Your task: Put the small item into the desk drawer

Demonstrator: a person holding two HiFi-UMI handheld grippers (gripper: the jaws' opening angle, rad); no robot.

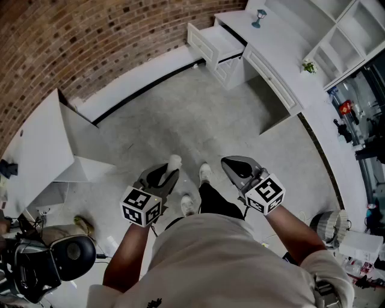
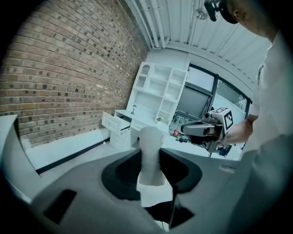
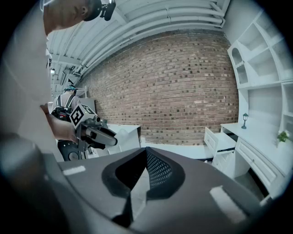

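A small white cylinder-shaped item [image 1: 174, 161] sticks up between the jaws of my left gripper [image 1: 170, 169], which is shut on it. In the left gripper view the item [image 2: 150, 153] stands upright, pinched near its lower end. My right gripper [image 1: 228, 162] hovers beside it at the same height, jaws shut with nothing in them; its tips [image 3: 145, 151] meet. The white desk [image 1: 271, 45] stands far ahead across the floor, with its drawer [image 1: 218, 41] pulled open. That drawer [image 2: 113, 122] also shows in both gripper views [image 3: 219, 139].
A white angled counter [image 1: 36, 150] lies to the left, with a black chair seat [image 1: 72, 255] near it. A brick wall [image 1: 90, 36] runs behind. White shelves [image 1: 343, 30], a small lamp [image 1: 259, 17] and a plant [image 1: 309, 66] sit at the desk. A fan [image 1: 328, 225] stands to the right.
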